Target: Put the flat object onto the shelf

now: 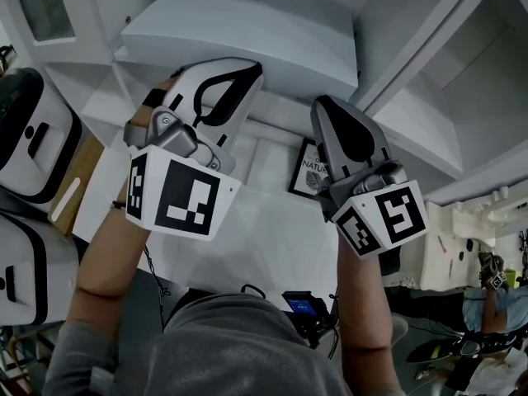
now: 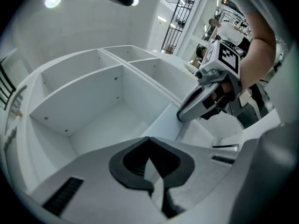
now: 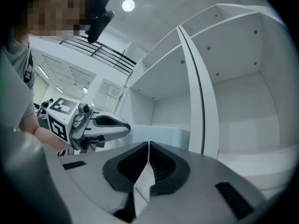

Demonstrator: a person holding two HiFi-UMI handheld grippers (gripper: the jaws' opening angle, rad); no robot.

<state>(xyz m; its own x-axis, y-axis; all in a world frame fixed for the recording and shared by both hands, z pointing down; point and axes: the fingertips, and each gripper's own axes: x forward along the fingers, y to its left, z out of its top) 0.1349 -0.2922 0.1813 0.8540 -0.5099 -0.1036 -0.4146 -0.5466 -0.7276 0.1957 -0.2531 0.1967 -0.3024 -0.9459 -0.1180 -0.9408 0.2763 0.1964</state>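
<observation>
A white flat panel (image 1: 247, 31) is held up in front of the white shelf unit (image 1: 462, 73). My left gripper (image 1: 254, 71) is shut on the panel's near edge at the left. My right gripper (image 1: 318, 106) is shut on the same edge further right. In the left gripper view a thin white edge sits pinched between the closed jaws (image 2: 149, 141), and the right gripper (image 2: 180, 116) shows beyond it. The right gripper view shows the panel (image 3: 168, 134) running towards the left gripper (image 3: 127, 125), beside open shelf compartments (image 3: 243, 78).
A framed print (image 1: 309, 172) leans below the panel. Black-and-white machines (image 1: 33, 139) stand at the left. A vertical divider (image 3: 198, 101) separates the shelf compartments (image 2: 93, 101). A black stair railing (image 2: 182, 13) and a person (image 1: 495, 304) are further off.
</observation>
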